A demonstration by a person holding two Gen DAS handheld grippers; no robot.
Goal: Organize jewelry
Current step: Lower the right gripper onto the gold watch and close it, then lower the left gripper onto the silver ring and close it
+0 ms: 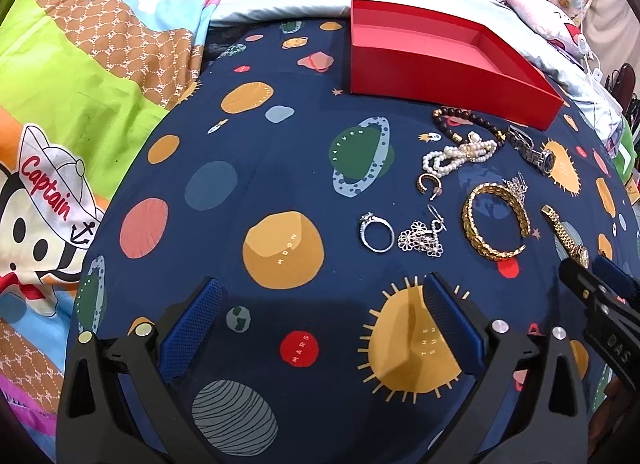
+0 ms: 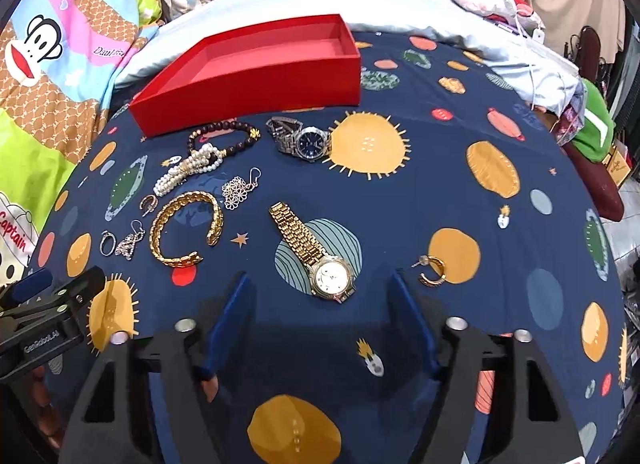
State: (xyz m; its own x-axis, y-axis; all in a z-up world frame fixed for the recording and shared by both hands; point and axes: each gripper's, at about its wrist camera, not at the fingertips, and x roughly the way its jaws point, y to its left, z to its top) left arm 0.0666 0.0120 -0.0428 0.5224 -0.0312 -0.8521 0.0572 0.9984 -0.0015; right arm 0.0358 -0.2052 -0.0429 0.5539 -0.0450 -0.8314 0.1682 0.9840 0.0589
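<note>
Jewelry lies spread on a navy planet-print cloth [image 1: 280, 168] in front of an open red box [image 2: 248, 80]. My right gripper [image 2: 318, 279] is open, its blue fingers either side of the face of a gold watch [image 2: 332, 276] without touching it. A gold hoop earring [image 2: 432, 272] lies just right of it. My left gripper [image 1: 320, 300] is open over bare cloth, with a silver ring [image 1: 363, 229] and silver flower earrings [image 1: 420, 240] just beyond it. Further off are a gold bangle [image 1: 472, 224], pearl bracelet [image 1: 452, 156], dark bead bracelet [image 1: 452, 116] and silver watch [image 2: 308, 140].
The red box [image 1: 440, 64] holds nothing and stands at the far side of the cloth. Cartoon-print bedding [image 1: 80, 104] lies to the left and a pale blue pillow [image 2: 280, 0] behind the box. Clutter crowds the bed's right edge.
</note>
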